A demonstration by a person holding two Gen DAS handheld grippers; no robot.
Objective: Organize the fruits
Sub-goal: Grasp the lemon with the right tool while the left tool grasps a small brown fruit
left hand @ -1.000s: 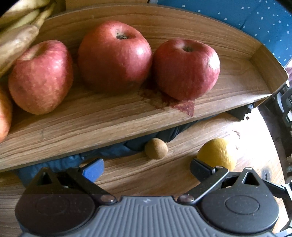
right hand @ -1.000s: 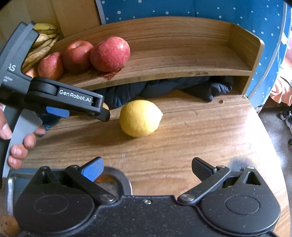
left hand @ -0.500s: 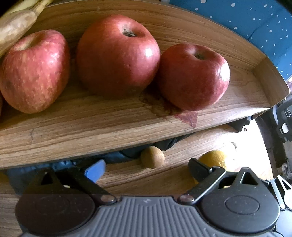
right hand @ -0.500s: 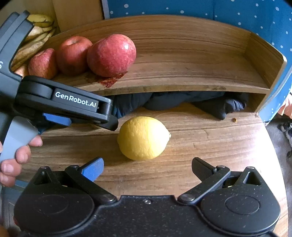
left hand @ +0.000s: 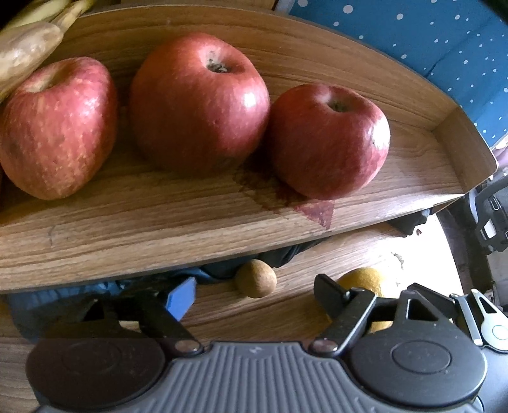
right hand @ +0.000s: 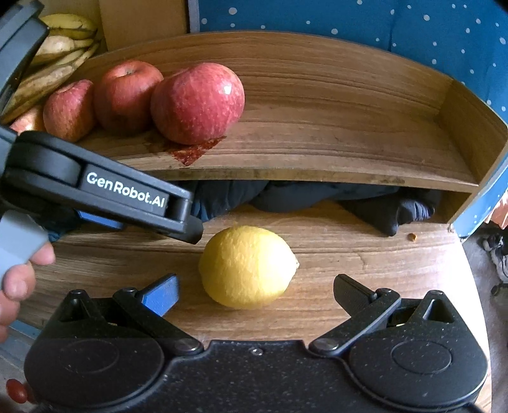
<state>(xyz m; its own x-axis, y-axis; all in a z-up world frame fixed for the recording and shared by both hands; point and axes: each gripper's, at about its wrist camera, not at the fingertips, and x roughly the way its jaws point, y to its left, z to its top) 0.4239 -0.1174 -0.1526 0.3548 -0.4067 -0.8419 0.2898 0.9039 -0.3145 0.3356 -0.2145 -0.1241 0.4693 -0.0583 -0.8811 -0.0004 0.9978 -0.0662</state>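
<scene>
Three red apples (left hand: 197, 101) sit in a row on the wooden shelf (left hand: 158, 216). Below it, on the table, lies a small brown round fruit (left hand: 255, 278). My left gripper (left hand: 254, 294) points at this fruit with its jaws closing; the fruit sits just ahead of the fingertips and the pads do not touch it. A yellow lemon (right hand: 247, 267) rests on the table between the fingers of my right gripper (right hand: 257, 294), which is open and clear of it. The lemon (left hand: 362, 279) also shows behind the left gripper's right finger.
Bananas (right hand: 54, 63) lie at the shelf's left end beside the apples (right hand: 197, 101). Dark cloth (right hand: 317, 200) is stuffed under the shelf. A person's hand (right hand: 19, 276) holds the left gripper's grey handle. The shelf's right half (right hand: 349, 127) is bare. A blue dotted surface (right hand: 349, 19) stands behind.
The left gripper's fingers have drawn closer together around the small brown fruit. The right gripper has moved in toward the lemon, which now lies between its fingers.
</scene>
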